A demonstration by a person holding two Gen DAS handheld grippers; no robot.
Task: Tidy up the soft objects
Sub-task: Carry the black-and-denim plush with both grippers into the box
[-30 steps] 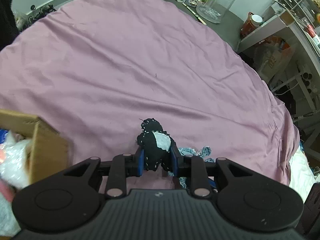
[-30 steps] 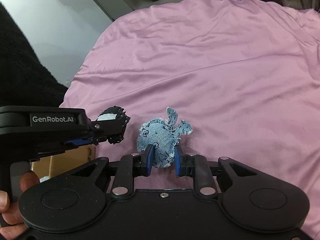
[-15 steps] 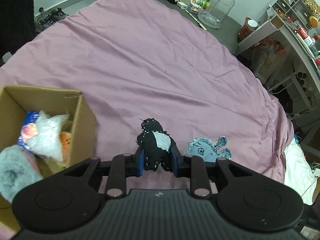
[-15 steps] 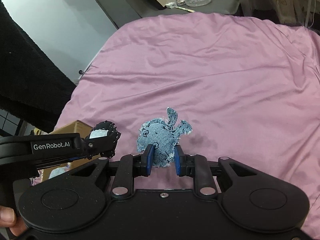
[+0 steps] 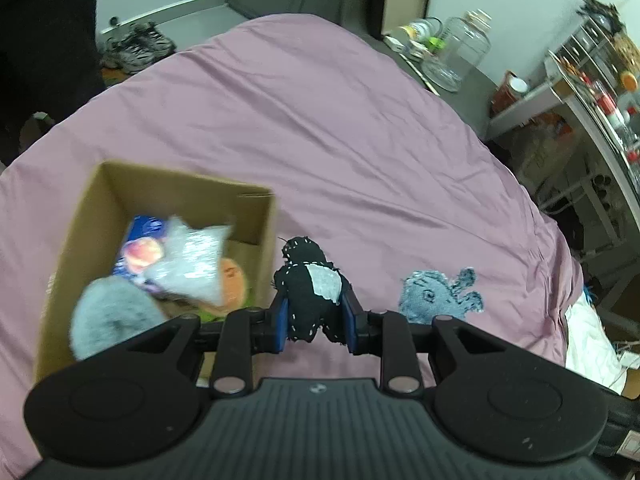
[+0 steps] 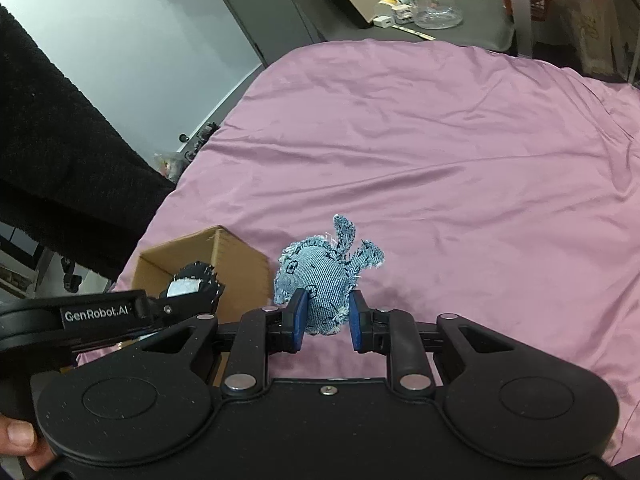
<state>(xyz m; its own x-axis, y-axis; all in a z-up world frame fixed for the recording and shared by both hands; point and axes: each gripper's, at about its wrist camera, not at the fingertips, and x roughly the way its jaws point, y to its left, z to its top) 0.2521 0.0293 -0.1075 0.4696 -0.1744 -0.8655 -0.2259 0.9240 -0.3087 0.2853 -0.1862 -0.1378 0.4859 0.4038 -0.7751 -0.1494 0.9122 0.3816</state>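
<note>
Left wrist view: the left gripper (image 5: 314,318) is clenched on a small black stuffed toy (image 5: 310,284) with a white patch and white stitching, its blue pads pressing the toy's sides, held up above the pink bedspread (image 5: 340,128). Just to the gripper's left sits an open cardboard box (image 5: 80,208), its near corner almost under the toy; inside lie a grey fluffy thing (image 5: 112,312), a crinkly silver-white bag (image 5: 192,260), something orange (image 5: 234,280) and a blue packet (image 5: 144,230), all blurred. To the gripper's right the denim stuffed toy (image 5: 440,294) shows against the bedspread. From the right wrist view, the right gripper (image 6: 326,320) grasps that same denim toy (image 6: 320,276), frayed ears pointing up and away, lifted clear of the bed. The left gripper (image 6: 188,300) with its black toy (image 6: 192,282) hangs just to the left, over the box's (image 6: 236,264) edge. A thumb (image 6: 18,440) shows at the lower left corner, and a black fuzzy sleeve (image 6: 52,160) fills the left side.
</note>
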